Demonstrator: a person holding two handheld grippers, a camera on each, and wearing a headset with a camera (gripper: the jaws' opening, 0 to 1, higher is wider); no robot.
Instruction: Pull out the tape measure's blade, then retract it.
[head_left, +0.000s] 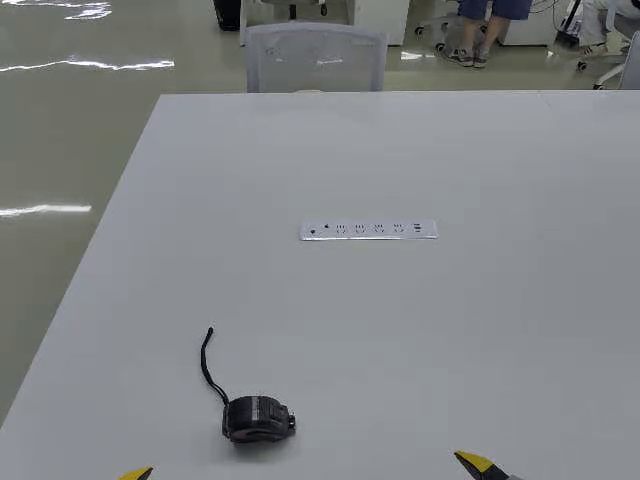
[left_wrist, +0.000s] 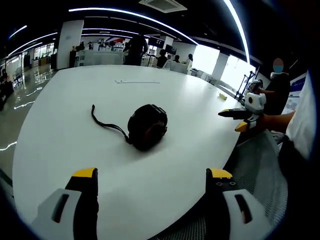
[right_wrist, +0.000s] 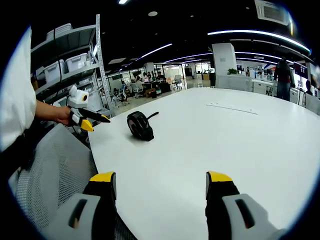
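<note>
Item 1. Left gripper (head_left: 136, 473): yellow tip at the near left edge of the head view. In its own view the jaws stand wide apart with nothing between them, aimed at the case just ahead

Item 2. Wrist strap (head_left: 207, 362): thin black cord lying slack on the table (head_left: 500, 330), running from the case toward the far left. Judged limp, so no use as a hold

Item 3. Tape measure (head_left: 258, 418): black rounded case resting on the white top near the front edge, left of centre. It lies between the two grippers, nearer the left one, and neither touches it. No blade shows drawn out, and the end hook is too small to make out.
- Handling, as judged: compact, rigid and fairly dense for its bulk, with curved faces that may skate on the smooth top.
- Best hold, as judged: one gripper clamps the case across its two flat sides, clear of the mouth, while the other pinches the hook.
- Blade, as judged: likely thin springy steel, apt to kink if bent and to whip back on release, so the return wants guiding

Item 4. Power strip (head_left: 368, 230): white, flat at mid-table, well apart from the case

Item 5. Right gripper (head_left: 478, 464): yellow tip at the near right edge. Its own view shows the jaws spread wide and empty, with the case well off to its left
</note>
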